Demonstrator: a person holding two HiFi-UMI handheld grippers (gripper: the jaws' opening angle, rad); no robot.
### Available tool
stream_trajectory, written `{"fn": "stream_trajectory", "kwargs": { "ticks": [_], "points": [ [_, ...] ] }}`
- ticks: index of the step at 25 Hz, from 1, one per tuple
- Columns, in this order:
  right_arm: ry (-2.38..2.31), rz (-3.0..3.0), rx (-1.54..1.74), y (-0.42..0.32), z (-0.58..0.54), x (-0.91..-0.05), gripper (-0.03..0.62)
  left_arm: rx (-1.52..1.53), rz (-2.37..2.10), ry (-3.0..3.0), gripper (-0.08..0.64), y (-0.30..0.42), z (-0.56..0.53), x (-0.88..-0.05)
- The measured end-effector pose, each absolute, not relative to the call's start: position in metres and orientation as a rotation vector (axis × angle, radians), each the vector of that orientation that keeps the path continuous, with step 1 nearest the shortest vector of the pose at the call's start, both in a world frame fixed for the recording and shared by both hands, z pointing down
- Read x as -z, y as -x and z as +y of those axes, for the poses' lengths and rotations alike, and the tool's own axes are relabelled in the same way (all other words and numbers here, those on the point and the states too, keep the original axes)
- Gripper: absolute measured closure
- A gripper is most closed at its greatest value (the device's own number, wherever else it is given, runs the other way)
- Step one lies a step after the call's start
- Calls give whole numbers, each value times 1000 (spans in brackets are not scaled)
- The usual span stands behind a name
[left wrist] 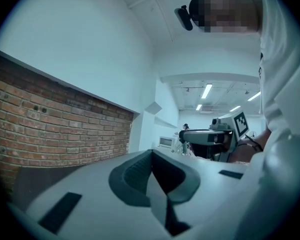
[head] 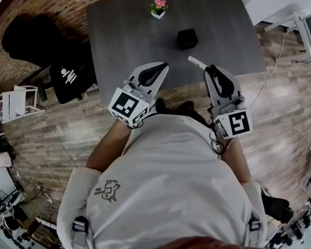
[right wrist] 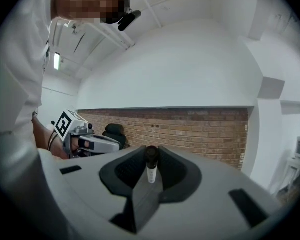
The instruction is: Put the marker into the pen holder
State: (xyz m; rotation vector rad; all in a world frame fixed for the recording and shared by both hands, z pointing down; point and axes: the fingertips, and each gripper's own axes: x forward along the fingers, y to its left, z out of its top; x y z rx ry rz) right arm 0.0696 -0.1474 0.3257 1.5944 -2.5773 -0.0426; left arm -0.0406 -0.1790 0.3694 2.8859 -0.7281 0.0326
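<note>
Pinched in my right gripper's (right wrist: 151,159) jaws, the marker (head: 197,63) lies level, its tip just short of the pen holder (head: 187,38) on the worktop (head: 129,30). My left gripper's (head: 158,70) jaws are pressed together, empty.

Marker (head: 196,62) rear hidden between jaws (right gripper (head: 211,70))

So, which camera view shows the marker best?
The right gripper view: the marker stands close up, clamped between the right gripper's jaws. The head view shows only its white end sticking out of that gripper. The left gripper view does not show it clearly.
</note>
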Motion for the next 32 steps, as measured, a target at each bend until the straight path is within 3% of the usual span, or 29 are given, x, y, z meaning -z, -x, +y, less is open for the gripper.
{"fn": "stream_trajectory", "kwargs": {
  "ticks": [16, 32],
  "points": [
    [-1453, -2604, 20, -123, -248, -366, 515, -113, -865, -2832, 549, -9, -247, -386],
    [-1233, -2562, -218, -157, -325, -485, 514, -256, -928, -2682, 549, -71, -307, -463]
  ]
}}
